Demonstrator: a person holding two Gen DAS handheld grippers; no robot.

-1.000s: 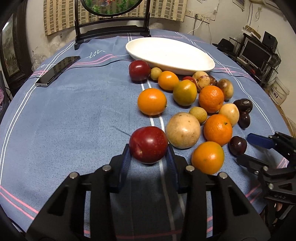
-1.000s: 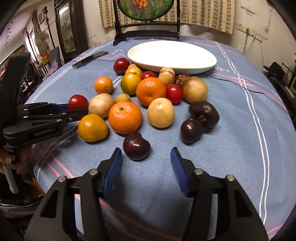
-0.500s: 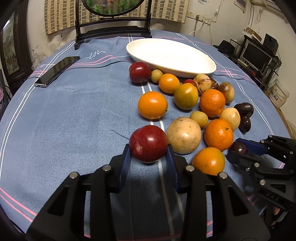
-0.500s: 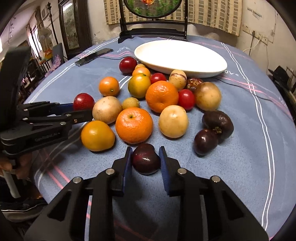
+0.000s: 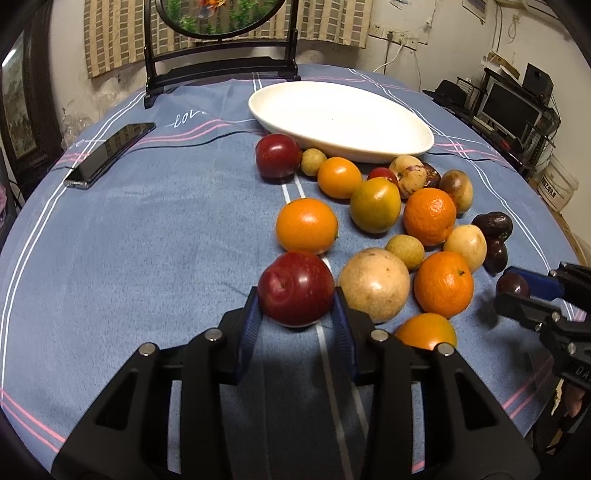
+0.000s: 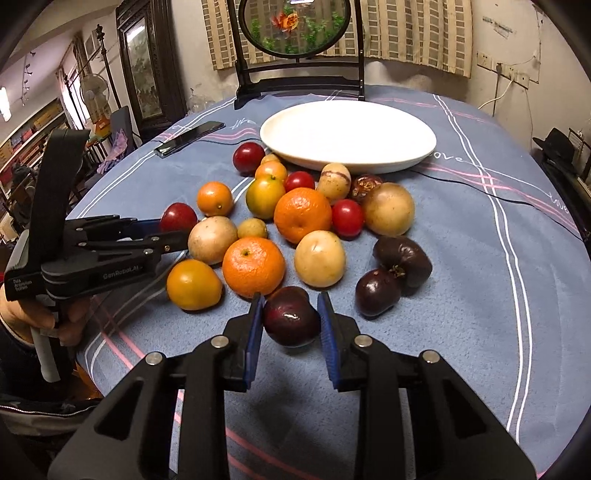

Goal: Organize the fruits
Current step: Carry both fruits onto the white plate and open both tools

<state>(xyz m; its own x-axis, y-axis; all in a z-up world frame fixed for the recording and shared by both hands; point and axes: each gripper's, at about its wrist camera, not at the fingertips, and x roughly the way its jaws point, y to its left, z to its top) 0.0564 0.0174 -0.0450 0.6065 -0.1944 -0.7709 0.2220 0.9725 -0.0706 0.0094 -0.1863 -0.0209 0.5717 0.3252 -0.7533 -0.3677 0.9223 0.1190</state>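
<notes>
I work at a round table under a blue cloth (image 5: pixel 129 229) with pink and white stripes. Behind it, a dark wooden stand (image 6: pixel 299 83) holds a round painted screen before a checked curtain (image 6: pixel 413 33). To my right, a monitor (image 5: pixel 508 110) sits on a cluttered shelf; left, a framed mirror (image 6: pixel 146 79).
</notes>
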